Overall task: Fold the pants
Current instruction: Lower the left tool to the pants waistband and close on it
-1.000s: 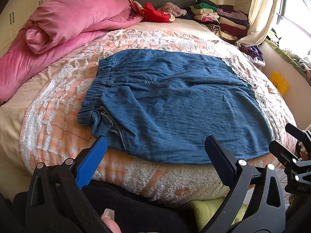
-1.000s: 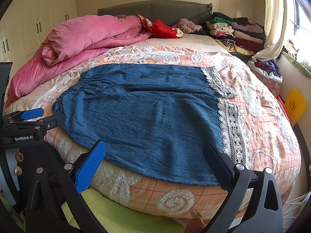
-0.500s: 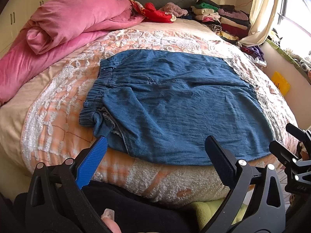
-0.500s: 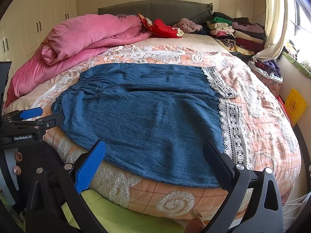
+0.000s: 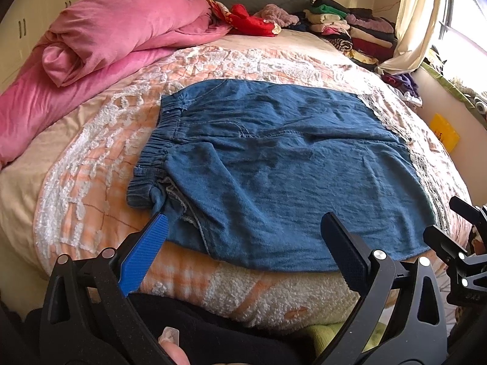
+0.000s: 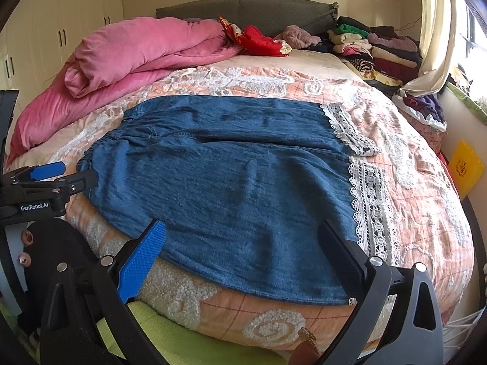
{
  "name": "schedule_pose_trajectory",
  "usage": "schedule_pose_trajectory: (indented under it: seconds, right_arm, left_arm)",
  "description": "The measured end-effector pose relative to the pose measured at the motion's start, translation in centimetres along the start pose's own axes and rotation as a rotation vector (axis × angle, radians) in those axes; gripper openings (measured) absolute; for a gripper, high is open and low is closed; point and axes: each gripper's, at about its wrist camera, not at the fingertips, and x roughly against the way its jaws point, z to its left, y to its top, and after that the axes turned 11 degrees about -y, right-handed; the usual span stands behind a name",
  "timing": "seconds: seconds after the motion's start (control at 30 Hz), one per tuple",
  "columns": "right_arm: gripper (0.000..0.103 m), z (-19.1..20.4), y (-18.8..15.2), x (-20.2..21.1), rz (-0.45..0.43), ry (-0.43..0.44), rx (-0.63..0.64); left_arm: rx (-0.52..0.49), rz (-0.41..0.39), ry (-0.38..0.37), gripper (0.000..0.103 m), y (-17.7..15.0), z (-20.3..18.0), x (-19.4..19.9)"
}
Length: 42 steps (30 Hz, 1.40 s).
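The left tongs stand wide apart and grip nothing, poised just off the near edge of the bed beside the waistband corner at 7 o'clock. The right tongs are likewise spread and empty, near the hem corner at 5 o'clock.

The pants lie flat across the middle of the bed, elastic waistband at 9 o'clock, lace-trimmed hems at 3 o'clock, the 2 legs side by side.

Likely risk: a pinch that catches only the top layer would let the under layer lag and bunch the fold. The quilt's tufted surface could also be nipped along with the cloth. The bunched waistband corner may roll under.

The fabric is soft, thin blue denim, faintly creased; the waistband is gathered and ribbed; the quilt is peach check with raised white tufts. A plush pink duvet sits at 11 o'clock.
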Motion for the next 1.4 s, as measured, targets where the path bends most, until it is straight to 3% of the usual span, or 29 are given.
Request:
schedule_pose_trajectory:
  seconds: [0.23,0.53,1.03,1.4]
  right_arm:
    - [0.099,-0.1,1.8,-1.0,-0.006,0.019,0.014]
    - [0.099,0.6,7.1,-4.0,-0.019,0.108,0.066]
    - [0.099,3.4,15.7,-14.3,0.040,0.128,0.175]
    - [0.099,6.6,20.6,-21.6,0.105,0.179,0.247]
  left_arm:
    - [0.010,0.016,0.012,0.094,1.1,1.0,-1.0]
    - [0.049,0.033,0.025,0.094,4.0,4.0,-2.8]
    - [0.153,0.062,0.121,0.094,10.6,12.4,-7.0]
    - [0.169,0.154,0.091,0.094,14.0,16.1,-13.2]
